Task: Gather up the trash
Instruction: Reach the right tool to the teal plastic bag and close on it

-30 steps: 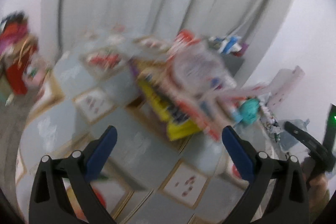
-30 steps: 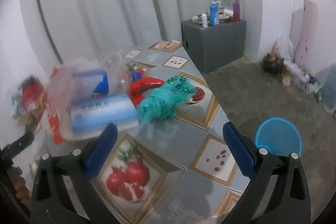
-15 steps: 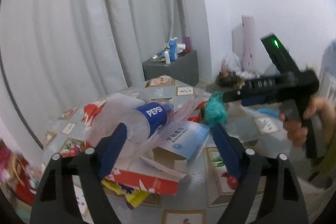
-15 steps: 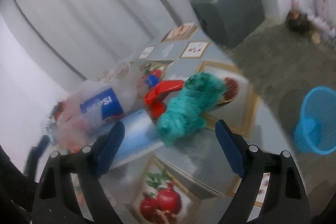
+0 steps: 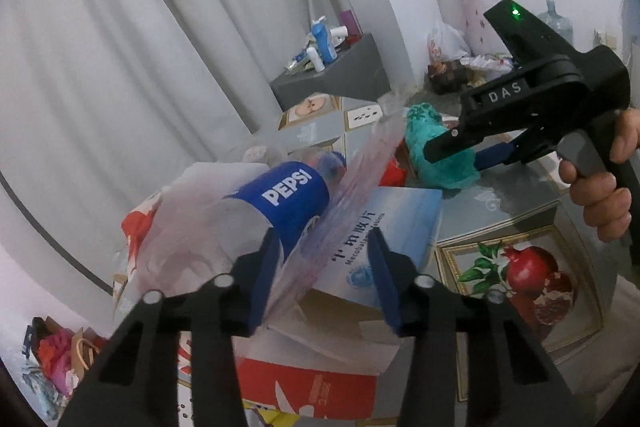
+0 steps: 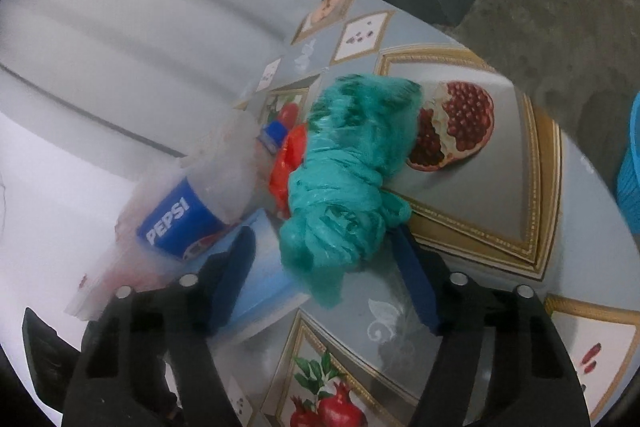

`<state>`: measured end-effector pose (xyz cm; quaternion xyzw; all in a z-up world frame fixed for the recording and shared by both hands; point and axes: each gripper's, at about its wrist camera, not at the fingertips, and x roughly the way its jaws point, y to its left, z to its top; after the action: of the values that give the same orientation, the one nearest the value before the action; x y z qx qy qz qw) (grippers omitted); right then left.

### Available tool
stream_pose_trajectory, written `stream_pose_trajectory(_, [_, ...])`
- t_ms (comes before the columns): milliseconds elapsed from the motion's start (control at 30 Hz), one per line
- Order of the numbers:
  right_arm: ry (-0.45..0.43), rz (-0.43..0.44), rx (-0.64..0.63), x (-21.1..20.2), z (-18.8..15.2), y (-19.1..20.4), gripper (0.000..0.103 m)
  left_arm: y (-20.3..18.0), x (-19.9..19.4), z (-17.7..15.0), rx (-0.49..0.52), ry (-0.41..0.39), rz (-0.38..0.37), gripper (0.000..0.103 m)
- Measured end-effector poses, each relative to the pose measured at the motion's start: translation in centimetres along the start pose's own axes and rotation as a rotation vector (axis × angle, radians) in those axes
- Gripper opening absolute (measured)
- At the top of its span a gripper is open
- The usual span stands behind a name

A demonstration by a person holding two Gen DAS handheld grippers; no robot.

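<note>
A table (image 6: 472,195) with a grey cloth printed in gold-framed pomegranate panels carries a heap of trash at its left side. Largest in the heap is a clear Pepsi bottle (image 5: 288,195) lying on its side, wrapped in a thin translucent plastic bag (image 5: 360,167); under it lies a pale blue box (image 5: 400,223) on red-and-white cardboard (image 5: 308,387). To the right sits a crumpled teal plastic bag (image 6: 348,183) — touching a red bag (image 6: 286,159) behind it. The left gripper (image 5: 322,259) has just been closing, its blue pads half apart around a fold of the translucent bag, not clearly pinching it. The right gripper (image 6: 324,255) has also been closing — its jaws stand either side of the teal bag's near end, not yet pressing it.
</note>
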<state>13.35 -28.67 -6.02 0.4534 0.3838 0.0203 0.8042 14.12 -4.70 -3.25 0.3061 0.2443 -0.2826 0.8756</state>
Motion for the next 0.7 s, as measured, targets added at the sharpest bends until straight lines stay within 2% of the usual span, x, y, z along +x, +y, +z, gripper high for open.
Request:
stream_pose_trajectory(67, [0.004,0.003,0.012,0.3,0.3,-0.3,0.055,-0.2,-0.4,-0.4,-0.002,0.005,0.0,0.033])
stream_pose_trajectory(100, [0.01,0.008,0.023,0.3,0.3,-0.5,0.048,-0.4,-0.6,-0.1,0.001,0.004,0.002,0.032])
stream_pose_trajectory(233, [0.01,0.034,0.053,-0.1,0.5,-1.2,0.043,-0.6,-0.8,0.1,0.013,0.0,0.011,0.02])
stream_pose_trajectory(367, [0.003,0.045,0.065,-0.3,0.7,-1.4,0.04,-0.8,-1.2,0.4,0.016,-0.015,0.013,0.012])
stream_pose_trajectory(567, [-0.022,0.056,0.078,-1.4,0.4,-1.9,0.037,-1.0,-2.7,0.5,0.043,-0.061,0.039,0.006])
stream_pose_trajectory(700, [-0.04,0.06,0.073,-3.0,-0.5,-2.1,0.036,-0.5,-4.0,0.6,0.025,-0.101,0.053,0.001])
